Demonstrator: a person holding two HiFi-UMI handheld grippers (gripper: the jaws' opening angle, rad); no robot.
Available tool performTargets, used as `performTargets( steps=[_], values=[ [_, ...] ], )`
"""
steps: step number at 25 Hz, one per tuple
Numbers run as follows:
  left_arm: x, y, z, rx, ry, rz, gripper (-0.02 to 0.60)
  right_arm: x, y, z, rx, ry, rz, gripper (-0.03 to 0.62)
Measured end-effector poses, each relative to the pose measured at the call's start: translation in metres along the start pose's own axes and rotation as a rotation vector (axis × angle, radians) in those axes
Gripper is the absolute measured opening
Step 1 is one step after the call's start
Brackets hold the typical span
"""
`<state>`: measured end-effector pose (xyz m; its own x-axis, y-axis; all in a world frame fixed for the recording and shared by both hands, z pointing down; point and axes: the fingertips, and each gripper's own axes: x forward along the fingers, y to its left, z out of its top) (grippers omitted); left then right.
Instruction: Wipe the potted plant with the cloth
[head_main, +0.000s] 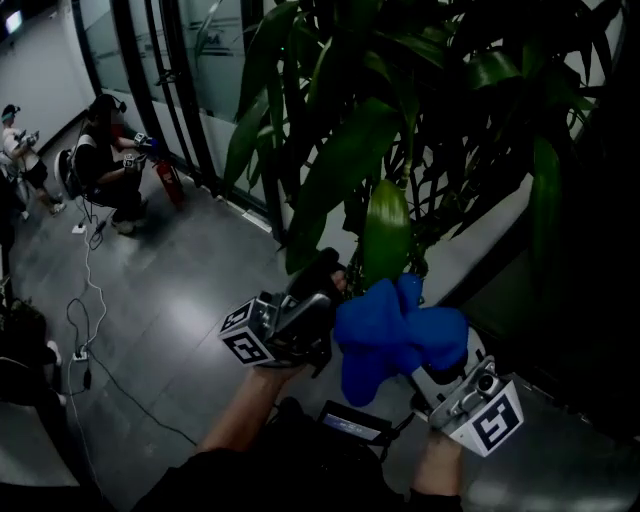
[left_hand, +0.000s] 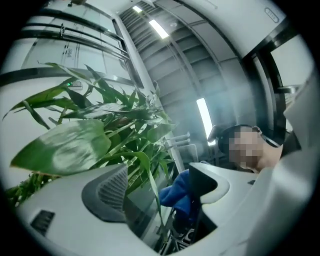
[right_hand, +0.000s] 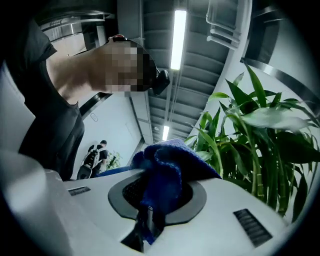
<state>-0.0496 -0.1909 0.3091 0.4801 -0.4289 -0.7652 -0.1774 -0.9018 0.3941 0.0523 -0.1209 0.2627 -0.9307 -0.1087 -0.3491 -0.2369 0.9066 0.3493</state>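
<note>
One large potted plant (head_main: 330, 150) fills the upper half of the head view; its pot is not seen. A broad hanging leaf (head_main: 386, 232) is reached just above both grippers, so the step in hand is judged to be the approach to a leaf, with no wiping stroke yet begun. The blue cloth (head_main: 398, 338) is bunched directly below that leaf and is clamped between the closed jaws of the right gripper (right_hand: 156, 200). The left gripper (left_hand: 157, 191) is held just beside the cloth with its jaws apart; a narrow leaf blade (left_hand: 150, 175) is seen between them but is not pinched.

For the next move, the leaf would probably need to be steadied by the left gripper while the cloth is drawn along it. Crowded neighbouring leaves may be snagged.

A grey floor (head_main: 190, 330) lies to the left, where a crouched person (head_main: 108, 165) and a loose cable (head_main: 88, 290) are seen, well apart from the work.
</note>
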Motion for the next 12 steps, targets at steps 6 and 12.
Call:
performTargets(
  steps=[6, 12],
  values=[
    [0.006, 0.021, 0.004, -0.086, 0.067, -0.071, 0.399, 0.028, -0.041, -0.008, -0.081, 0.056, -0.225, 0.072],
    [0.028, 0.022, 0.001, -0.162, 0.108, -0.146, 0.403, 0.037, -0.104, 0.027, -0.192, 0.087, -0.501, 0.072]
  ],
)
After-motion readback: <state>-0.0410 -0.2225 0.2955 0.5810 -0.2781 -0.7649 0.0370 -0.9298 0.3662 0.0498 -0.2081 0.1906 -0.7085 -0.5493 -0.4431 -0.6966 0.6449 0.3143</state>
